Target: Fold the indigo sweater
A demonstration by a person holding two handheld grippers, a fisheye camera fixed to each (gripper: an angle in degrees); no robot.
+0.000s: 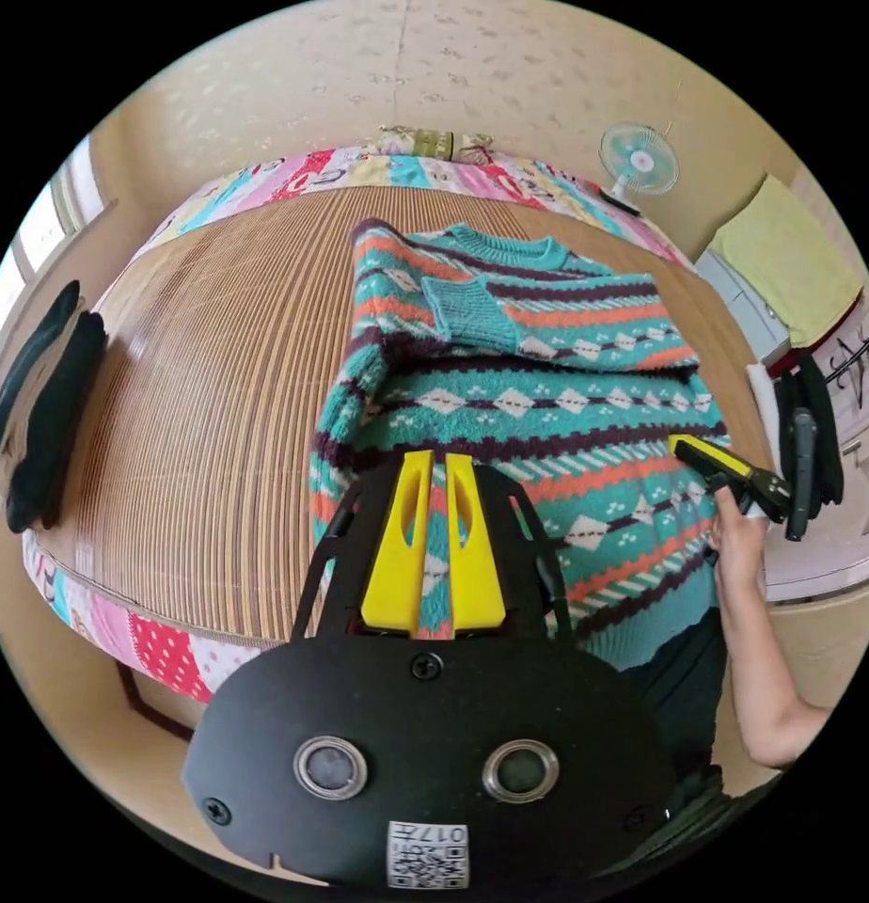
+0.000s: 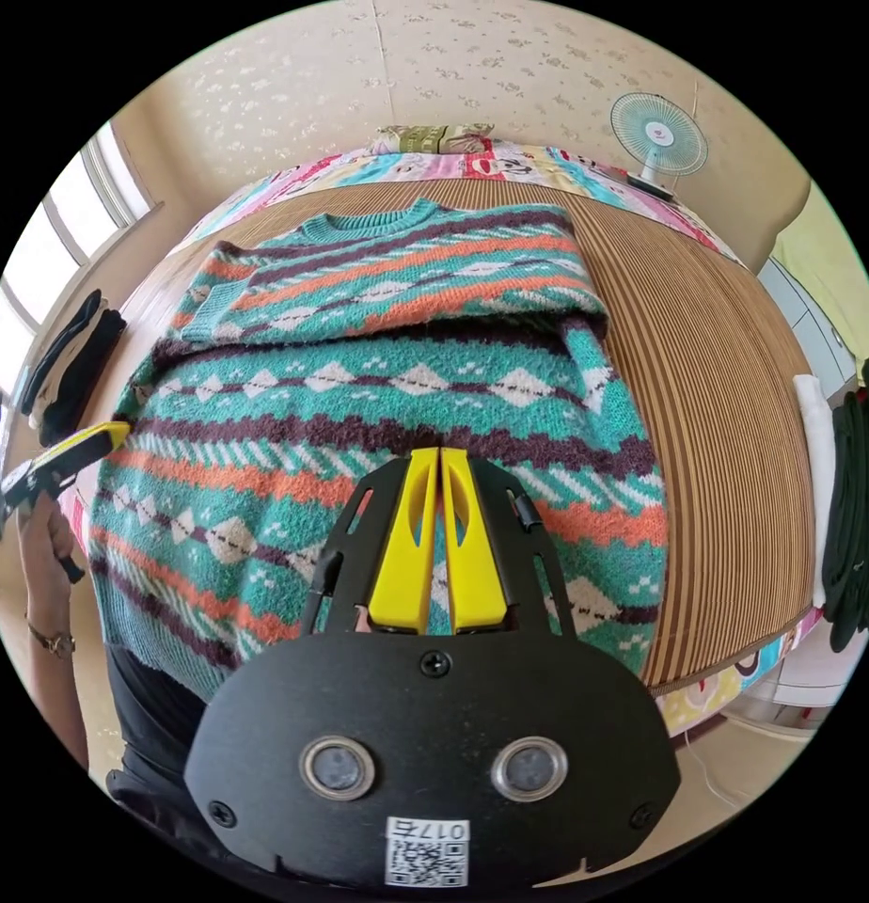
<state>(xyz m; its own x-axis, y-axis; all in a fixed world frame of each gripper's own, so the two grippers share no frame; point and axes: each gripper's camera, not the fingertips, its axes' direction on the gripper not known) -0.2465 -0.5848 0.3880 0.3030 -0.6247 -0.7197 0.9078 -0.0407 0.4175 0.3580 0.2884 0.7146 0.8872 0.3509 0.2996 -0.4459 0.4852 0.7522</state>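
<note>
Surroundings first: beyond your left gripper [image 1: 433, 463], a bamboo mat [image 1: 218, 395] covers the bed, edged by a patchwork sheet [image 1: 162, 649] that hangs over the side. A pillow [image 1: 434, 143] lies at the far end of the bed, and a small fan [image 1: 639, 160] stands beside it, off toward your right-hand corner. A stack of dark folded clothes [image 1: 35, 404] sits at the mat's edge, well out to the left of the left gripper; dark garments [image 2: 853, 499] also hang well out to the right of your right gripper [image 2: 439, 458]. Nothing lies between either tool and the knit.

The sweater [image 1: 538, 414], striped in teal, orange and deep purple with white diamonds, lies flat on the mat, collar away from you and hem toward your body. One sleeve is folded across the chest.

Your left gripper hovers over the lower part of the sweater near its side edge, jaws drawn close with only a narrow slit between them and no cloth caught. Your right gripper's jaws are pressed together over the lower body of the sweater, likewise empty. Your hand [image 1: 735, 536] holds it at the opposite side edge.
</note>
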